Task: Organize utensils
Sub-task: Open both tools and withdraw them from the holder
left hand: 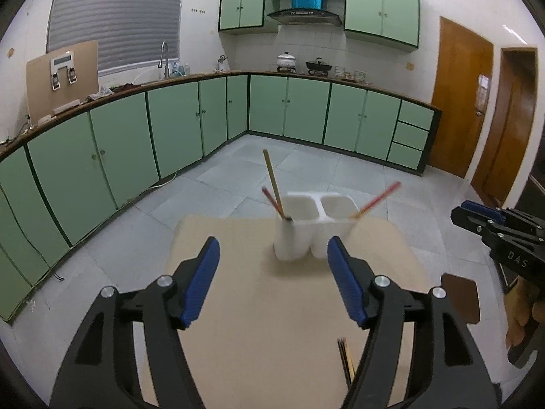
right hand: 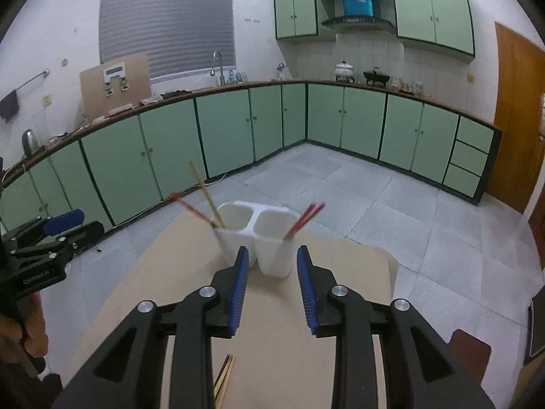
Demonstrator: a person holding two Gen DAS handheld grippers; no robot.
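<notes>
The counter (left hand: 265, 306) is carrying a white two-cup holder (left hand: 313, 228) at 12 o'clock. Both the left tongs (left hand: 272, 272) and right tongs (right hand: 270, 286) are hanging spread, gripping nothing, probably lining up for the loose chopsticks (right hand: 224, 378) lying at 6 o'clock. Sorted chopsticks (left hand: 272, 184) are leaning in both cups.

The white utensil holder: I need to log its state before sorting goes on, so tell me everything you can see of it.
The white utensil holder is a plastic-looking caddy of two joined cups, standing upright on the tan board. Its left cup holds a tan chopstick and a red one; its right cup holds red chopsticks, all leaning outward. Neither hand-held gripper touches it.
</notes>
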